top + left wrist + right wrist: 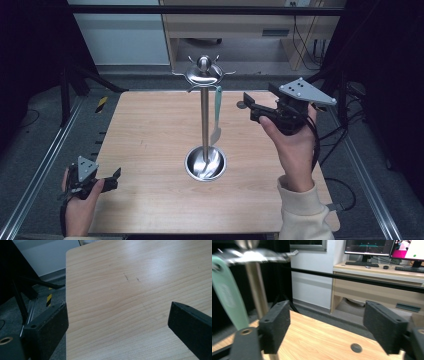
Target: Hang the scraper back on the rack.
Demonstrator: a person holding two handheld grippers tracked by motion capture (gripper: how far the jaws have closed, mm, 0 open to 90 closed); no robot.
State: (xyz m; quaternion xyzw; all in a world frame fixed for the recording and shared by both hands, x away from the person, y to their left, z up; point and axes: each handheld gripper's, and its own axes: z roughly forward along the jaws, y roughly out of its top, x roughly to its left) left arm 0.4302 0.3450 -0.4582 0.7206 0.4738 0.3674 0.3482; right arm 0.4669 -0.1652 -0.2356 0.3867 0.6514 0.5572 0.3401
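Nearest, the left gripper (116,176) rests low at the wooden table's (150,130) near left corner, jaws wide apart, empty. Right gripper (248,103), raised level at far right, points left toward the steel utensil stand (204,120), jaws spread, gripping nothing. Just beside it, a green spatula (217,115) hangs from the stand's hook, its tip above the empty base dish (205,164).

The right hand (292,142) holds the right gripper (246,102) raised, pointing left, its jaws wide apart with nothing between them. The left hand (80,200) holds the left gripper (116,179) low at the near left, jaws likewise spread and empty
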